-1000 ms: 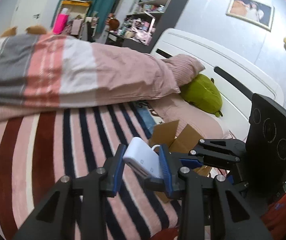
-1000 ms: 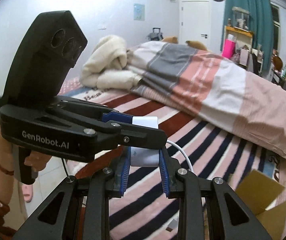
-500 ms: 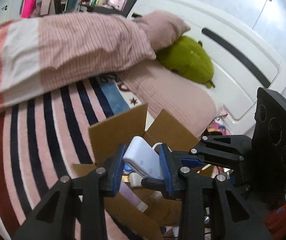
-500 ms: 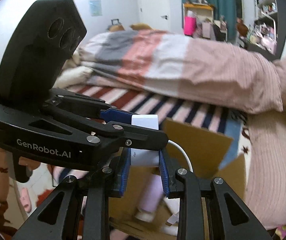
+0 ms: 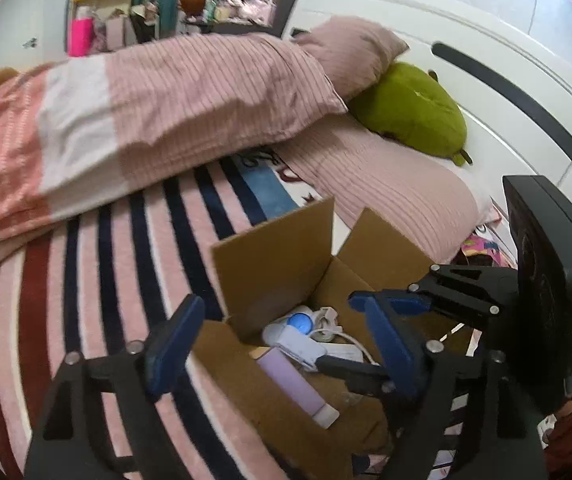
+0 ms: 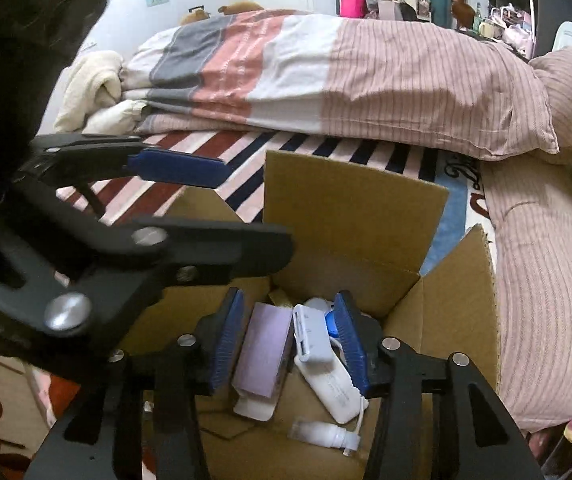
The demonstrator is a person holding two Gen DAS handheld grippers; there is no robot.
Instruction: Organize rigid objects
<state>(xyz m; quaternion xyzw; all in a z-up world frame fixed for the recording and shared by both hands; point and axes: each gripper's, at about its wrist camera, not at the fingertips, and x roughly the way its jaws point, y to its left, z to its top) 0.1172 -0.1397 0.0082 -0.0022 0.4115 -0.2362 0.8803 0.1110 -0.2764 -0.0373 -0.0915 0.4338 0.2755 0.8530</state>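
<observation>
White rectangular plastic adapter [image 6: 312, 340] lying free inside the open brown cardboard box [image 6: 350, 208]

It rests in the box on a white plastic charger block [image 6: 332, 390], just beside a lilac flat bottle [image 6: 262, 354]; both left tongs [image 5: 282, 344] and right tongs [image 6: 292, 340] hang over the box, spread wide and gripping nothing; the box sits on the striped pink bed cover [image 5: 98, 264].

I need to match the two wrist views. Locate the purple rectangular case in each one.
Left wrist: purple case lies lower centre, inside the cardboard box.
Right wrist: purple case lies lower centre, just right of the tool's left pad.
Shared landmark: white card-reader adapter beside it.
</observation>
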